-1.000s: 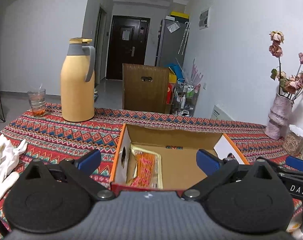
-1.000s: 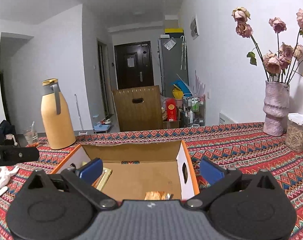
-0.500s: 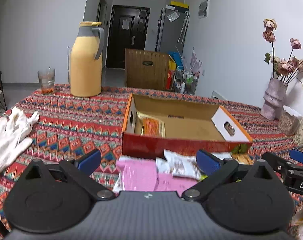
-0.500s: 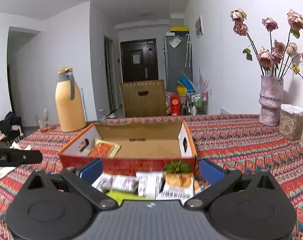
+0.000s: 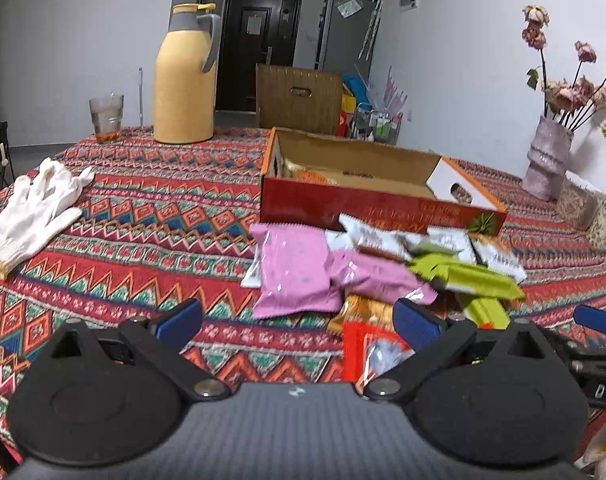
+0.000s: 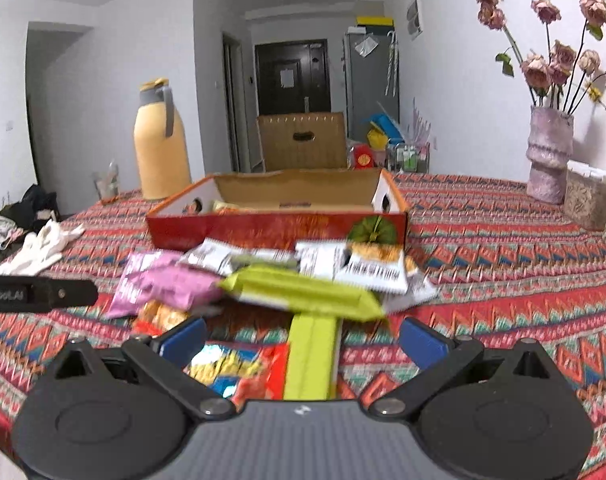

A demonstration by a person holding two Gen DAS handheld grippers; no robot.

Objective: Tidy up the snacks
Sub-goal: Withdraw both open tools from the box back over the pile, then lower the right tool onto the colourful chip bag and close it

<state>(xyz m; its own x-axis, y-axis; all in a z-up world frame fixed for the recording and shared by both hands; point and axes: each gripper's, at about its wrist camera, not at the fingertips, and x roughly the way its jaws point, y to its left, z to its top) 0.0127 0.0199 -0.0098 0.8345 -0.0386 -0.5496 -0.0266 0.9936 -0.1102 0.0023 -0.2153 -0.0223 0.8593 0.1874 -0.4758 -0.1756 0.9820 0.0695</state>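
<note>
Both hand-held grippers hang w/ fingers spread wide, nothing between them: left hand-held gripper [image 5: 299, 322] and right hand-held gripper [image 6: 303, 338] low over the patterned surface [image 5: 143, 216]. Snack packets lie in a loose pile just in front of the red cardboard box [image 5: 367, 204]: pink packet [image 5: 299, 268], green packet [image 6: 307, 292], white packets [image 6: 367, 270], red packet [image 6: 255, 372]. One orange packet sits inside the box. White glove [image 5: 31, 212] lies well apart at left; yellow thermos [image 5: 185, 76] at the far side.
</note>
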